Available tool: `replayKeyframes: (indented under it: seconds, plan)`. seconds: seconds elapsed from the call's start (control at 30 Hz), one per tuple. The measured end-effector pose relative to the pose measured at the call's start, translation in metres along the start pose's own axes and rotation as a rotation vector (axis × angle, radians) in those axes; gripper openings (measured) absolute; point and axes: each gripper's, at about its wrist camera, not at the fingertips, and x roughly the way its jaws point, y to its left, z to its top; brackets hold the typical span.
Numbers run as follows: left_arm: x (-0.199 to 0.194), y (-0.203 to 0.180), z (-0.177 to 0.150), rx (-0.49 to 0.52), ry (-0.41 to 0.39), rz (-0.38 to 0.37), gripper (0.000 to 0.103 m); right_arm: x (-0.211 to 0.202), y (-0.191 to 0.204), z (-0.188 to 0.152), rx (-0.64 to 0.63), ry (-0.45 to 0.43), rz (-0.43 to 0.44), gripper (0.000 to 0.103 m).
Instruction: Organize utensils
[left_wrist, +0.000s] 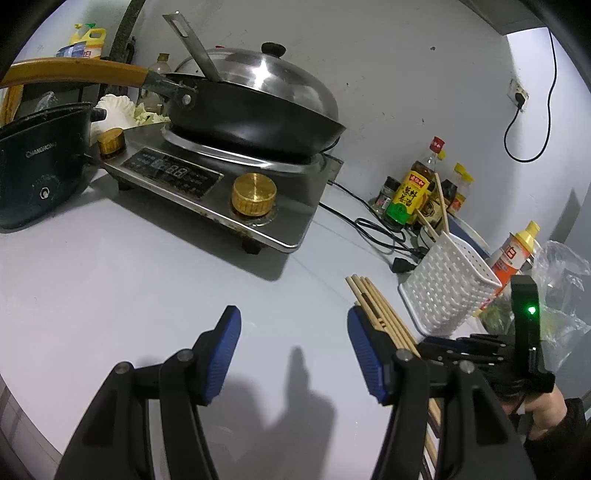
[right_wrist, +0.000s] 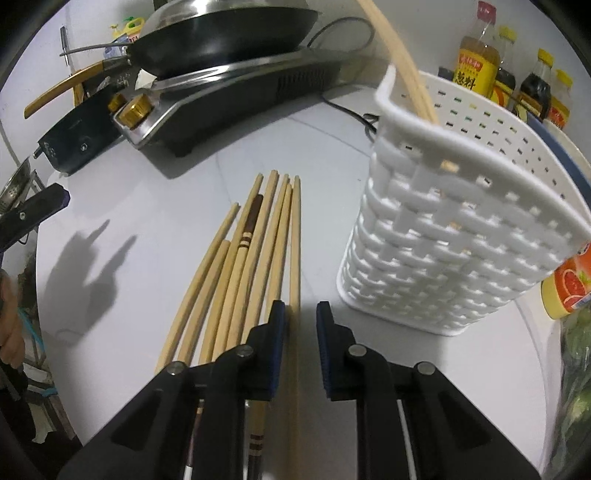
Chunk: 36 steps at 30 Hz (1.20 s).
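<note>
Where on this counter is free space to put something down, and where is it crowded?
Bare counter lies in front of the induction cooker, left of the chopsticks. It is crowded around the white basket, with bottles and cables beside it.

**Readable markings on the counter**

The black electric pot (left_wrist: 40, 162) at far left carries the brand "CHANGHONG" in pale letters (the last letter runs into the curve). The induction cooker's control panel (left_wrist: 171, 173) shows lit digits, too blurred to read surely. The yellow-labelled cooking wine bottle (right_wrist: 474, 64) at far right bears Chinese characters reading 葱料. The orange bottle (left_wrist: 511, 258) shows 白.
</note>
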Motion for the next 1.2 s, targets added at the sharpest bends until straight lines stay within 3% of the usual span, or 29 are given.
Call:
replayKeyframes:
  seconds: [0.2, 0.53, 0.93, 1.2]
  plan:
    - [0.003, -0.011, -0.003, 0.022, 0.017, -0.01, 0.06, 0.003, -0.001, 0.001, -0.004, -0.002, 0.011, 0.005]
    - [0.015, -0.037, -0.013, 0.077, 0.08, -0.009, 0.06, -0.024, -0.007, -0.017, -0.014, -0.05, 0.041, 0.005]
    - [0.048, -0.096, -0.048, 0.235, 0.248, -0.002, 0.06, -0.066, -0.011, -0.037, -0.029, -0.143, 0.113, 0.005]
    - [0.059, -0.114, -0.067, 0.366, 0.3, 0.097, 0.06, -0.074, -0.019, -0.047, -0.009, -0.185, 0.143, 0.005]
